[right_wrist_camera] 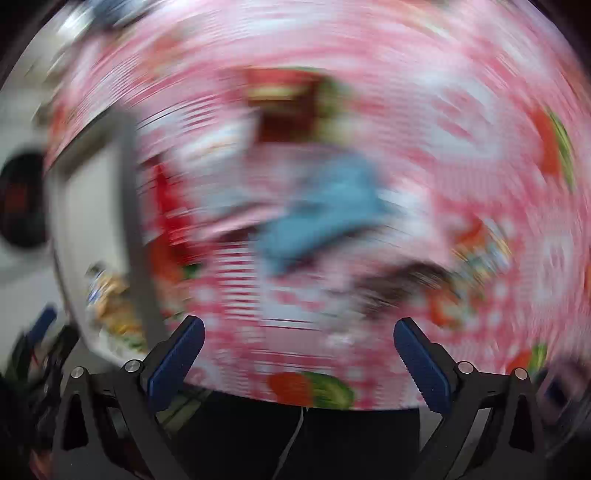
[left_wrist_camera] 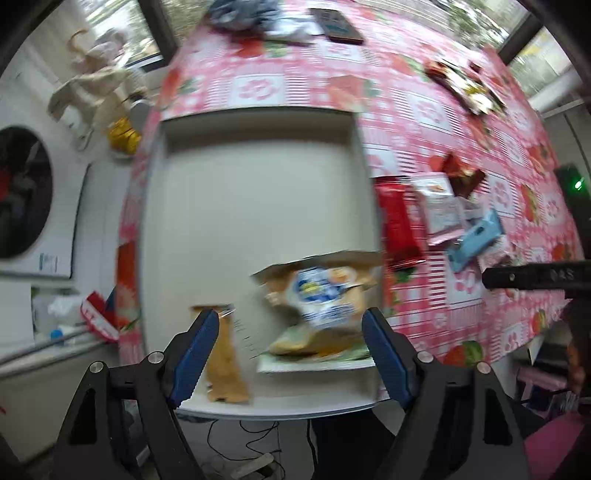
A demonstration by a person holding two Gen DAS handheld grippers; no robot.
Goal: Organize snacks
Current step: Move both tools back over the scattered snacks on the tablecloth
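Note:
A grey tray (left_wrist_camera: 255, 125) lies on the pink strawberry tablecloth (left_wrist_camera: 424, 122). In its near part lie a blue-and-tan snack bag (left_wrist_camera: 325, 291), a green-and-white packet (left_wrist_camera: 314, 350) under it and a tan packet (left_wrist_camera: 225, 365). My left gripper (left_wrist_camera: 290, 325) is open above the tray's near end and holds nothing. Right of the tray lie a red packet (left_wrist_camera: 400, 221), a pink packet (left_wrist_camera: 441, 210), a brown wrapper (left_wrist_camera: 461, 173) and a light blue packet (left_wrist_camera: 476, 240). My right gripper (right_wrist_camera: 299, 332) is open and empty over the cloth; its view is heavily blurred, with the light blue packet (right_wrist_camera: 317, 218) ahead.
A dark phone-like object (left_wrist_camera: 336, 26) and a crumpled bag (left_wrist_camera: 240, 14) lie at the table's far end. Dark snack packets (left_wrist_camera: 465, 88) lie far right. The right gripper's body (left_wrist_camera: 535, 277) shows at the right. A washing machine (left_wrist_camera: 22, 192) stands left. The tray (right_wrist_camera: 125, 206) is left in the right wrist view.

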